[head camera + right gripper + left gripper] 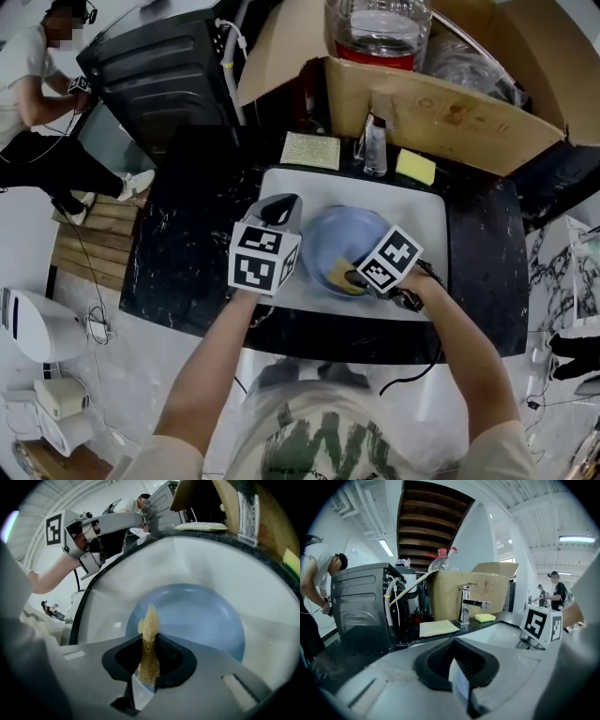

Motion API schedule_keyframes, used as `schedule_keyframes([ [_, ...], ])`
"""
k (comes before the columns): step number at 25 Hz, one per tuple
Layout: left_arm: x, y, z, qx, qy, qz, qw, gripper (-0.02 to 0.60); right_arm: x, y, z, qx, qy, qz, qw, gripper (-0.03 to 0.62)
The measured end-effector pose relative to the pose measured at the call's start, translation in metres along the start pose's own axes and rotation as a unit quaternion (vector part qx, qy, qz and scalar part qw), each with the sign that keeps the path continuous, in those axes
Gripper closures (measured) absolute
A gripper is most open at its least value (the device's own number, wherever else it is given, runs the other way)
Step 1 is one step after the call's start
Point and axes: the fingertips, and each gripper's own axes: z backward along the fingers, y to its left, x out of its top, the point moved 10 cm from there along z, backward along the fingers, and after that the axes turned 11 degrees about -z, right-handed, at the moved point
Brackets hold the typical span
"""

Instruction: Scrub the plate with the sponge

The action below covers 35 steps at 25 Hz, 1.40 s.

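A pale blue plate (349,236) lies in the white sink (427,220). My right gripper (356,278) is shut on a yellow-brown sponge (341,276) and presses it on the plate's near part. In the right gripper view the sponge (150,625) sticks up edge-on from the shut right gripper (149,644), over the plate (201,616). My left gripper (281,208) hangs above the sink's left rim, apart from the plate. In its own view the left gripper (457,665) is shut with nothing between the jaws.
A chrome faucet (375,145) stands behind the sink, with a second yellow sponge (415,166) to its right and a pale scrub pad (311,150) to its left. Behind are a cardboard box (441,108) and a black machine (159,66). A person (37,103) bends at far left.
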Motion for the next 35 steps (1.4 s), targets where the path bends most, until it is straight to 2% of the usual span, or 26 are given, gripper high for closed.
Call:
schedule_keyframes([
  [6,-0.004,0.001,0.004,0.006,0.006,-0.005,0.9999,0.583,0.026,0.009,-0.016,0.026,0.004,0.022,0.999,0.528],
  [10,-0.008,0.002,0.005,0.009,0.013,-0.006,0.9999,0.583,0.042,0.004,-0.022,0.035,-0.012,0.008,0.999,0.526],
  [20,-0.013,0.007,0.01,0.024,0.021,0.005,0.9995,0.583,0.068,-0.024,-0.043,-0.002,-0.071,-0.042,0.997,0.525],
  [29,-0.019,0.015,0.012,0.035,0.025,0.013,0.999,0.583,0.075,-0.052,-0.04,-0.063,-0.139,-0.09,0.984,0.523],
  [33,-0.021,0.018,0.01,0.037,0.024,0.016,0.9989,0.583,0.078,-0.051,-0.024,-0.06,-0.158,-0.073,0.983,0.525],
  [35,-0.021,0.021,0.01,0.04,0.022,0.019,0.9988,0.583,0.077,-0.045,-0.021,-0.048,-0.149,-0.053,0.986,0.525],
])
